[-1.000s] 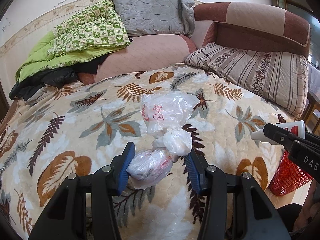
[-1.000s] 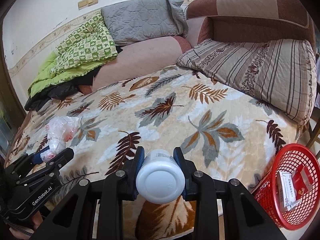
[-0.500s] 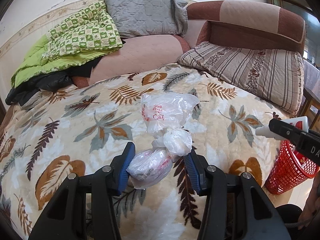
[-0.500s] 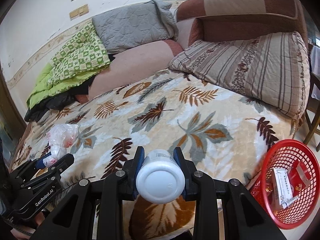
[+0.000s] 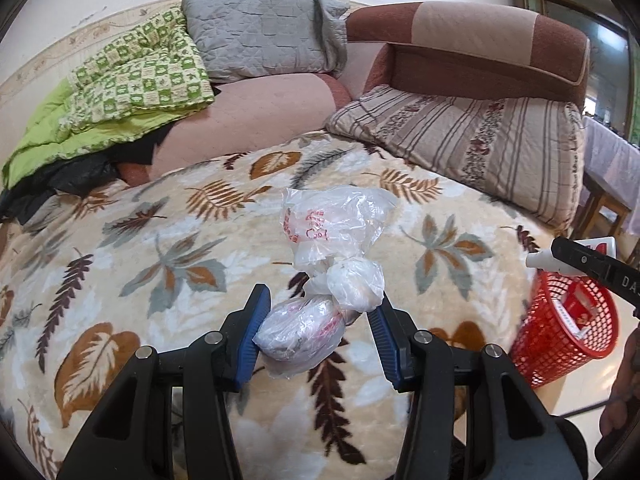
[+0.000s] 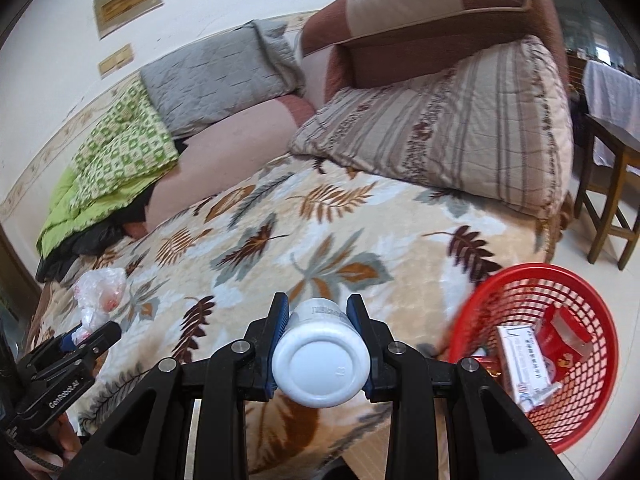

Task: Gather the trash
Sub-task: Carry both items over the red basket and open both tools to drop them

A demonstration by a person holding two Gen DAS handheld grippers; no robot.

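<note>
The left gripper (image 5: 318,322) is squeezed tight on a crinkly plastic bag (image 5: 308,330) above the leafy blanket (image 5: 168,240). The right gripper (image 6: 319,312) is clamped on a white bottle (image 6: 320,364). The red basket (image 6: 592,400) sits just beside the bed, with small boxes (image 6: 524,364) inside.

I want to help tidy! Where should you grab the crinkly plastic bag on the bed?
Grip the plastic bag at its narrow knotted waist, coming from the bed's near edge with a finger on each side. The puffy upper part would just squash and slip; the left gripper already straddles the lower bundle.
</note>
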